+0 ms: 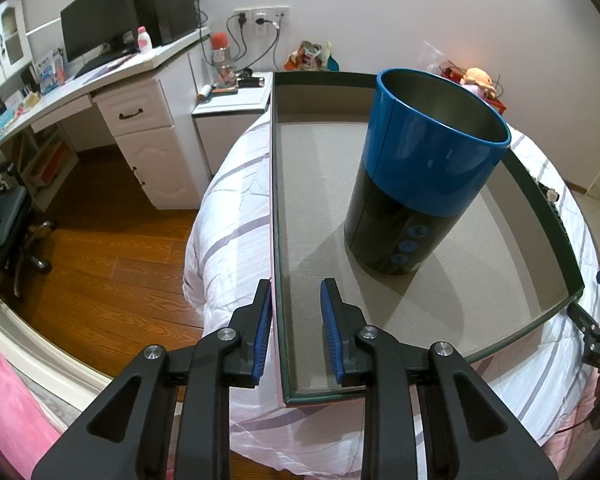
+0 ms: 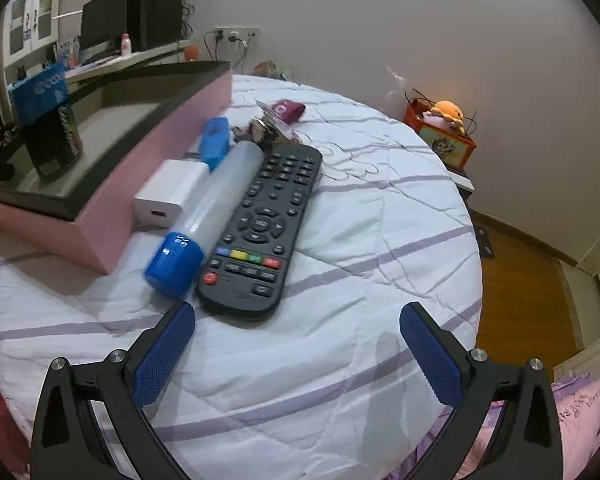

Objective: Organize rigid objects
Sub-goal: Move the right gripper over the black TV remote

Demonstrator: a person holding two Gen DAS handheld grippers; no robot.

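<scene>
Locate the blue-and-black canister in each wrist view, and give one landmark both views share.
Left wrist view: the blue-and-black canister stands upright right of centre, inside the box, open end up.
Right wrist view: the same canister shows small at the far left edge, upright in the box.
Shared landmark: the orange plush toy by the wall beyond the bed.

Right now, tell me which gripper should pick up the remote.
Right. The right gripper hangs open just short of the remote, while the left gripper straddles the box wall.
</scene>
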